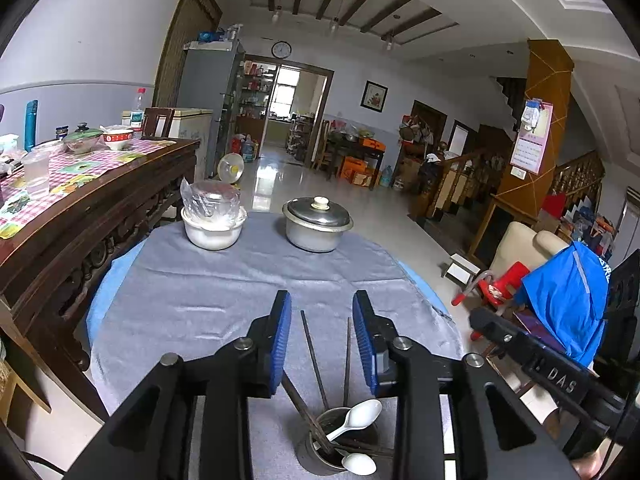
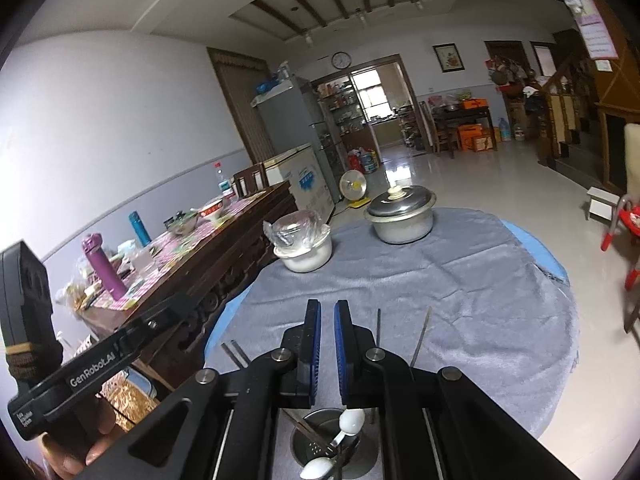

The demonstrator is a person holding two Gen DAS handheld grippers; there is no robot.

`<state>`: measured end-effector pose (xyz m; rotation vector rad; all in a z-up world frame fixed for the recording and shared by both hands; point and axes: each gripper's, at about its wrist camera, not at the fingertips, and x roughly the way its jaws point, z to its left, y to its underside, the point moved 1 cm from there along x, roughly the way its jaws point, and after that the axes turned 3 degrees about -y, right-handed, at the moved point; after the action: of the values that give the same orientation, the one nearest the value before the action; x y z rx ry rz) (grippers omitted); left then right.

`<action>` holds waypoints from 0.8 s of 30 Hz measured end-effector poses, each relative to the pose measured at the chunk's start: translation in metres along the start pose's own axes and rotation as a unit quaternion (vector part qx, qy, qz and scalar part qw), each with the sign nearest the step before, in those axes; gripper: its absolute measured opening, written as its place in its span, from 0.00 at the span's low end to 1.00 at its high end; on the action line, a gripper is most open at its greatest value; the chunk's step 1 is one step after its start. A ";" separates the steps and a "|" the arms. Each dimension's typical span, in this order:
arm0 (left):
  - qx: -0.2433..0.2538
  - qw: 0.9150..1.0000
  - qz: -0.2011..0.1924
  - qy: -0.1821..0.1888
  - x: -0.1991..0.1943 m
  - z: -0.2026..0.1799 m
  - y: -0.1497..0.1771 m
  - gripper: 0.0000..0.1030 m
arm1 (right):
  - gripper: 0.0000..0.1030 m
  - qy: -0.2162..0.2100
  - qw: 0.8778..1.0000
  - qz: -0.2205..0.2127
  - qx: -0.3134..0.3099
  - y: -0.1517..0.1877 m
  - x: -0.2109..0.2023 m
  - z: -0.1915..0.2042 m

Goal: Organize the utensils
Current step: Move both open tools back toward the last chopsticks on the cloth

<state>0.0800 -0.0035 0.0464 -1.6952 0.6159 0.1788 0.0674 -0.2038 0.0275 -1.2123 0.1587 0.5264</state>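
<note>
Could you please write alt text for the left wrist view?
The left gripper hangs open over a metal cup holding chopsticks and two white spoons. Beyond, on the grey cloth, stand a lidded pot and a white bowl.

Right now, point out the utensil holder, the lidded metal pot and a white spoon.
utensil holder [image 2: 298, 446], right wrist view, steel rim.
lidded metal pot [image 1: 316, 236], left wrist view, side wall.
white spoon [image 1: 362, 414], left wrist view, bowl.
</note>
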 end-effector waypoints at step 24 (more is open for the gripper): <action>0.004 0.994 -0.065 -0.087 -0.025 0.020 -0.009 0.66 | 0.32 0.048 0.996 -0.021 0.070 -0.006 -0.015 -0.051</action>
<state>0.0672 0.0236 0.0607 -1.6856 0.3743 0.2289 0.0649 -0.2570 0.0200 -1.1023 0.2480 0.4139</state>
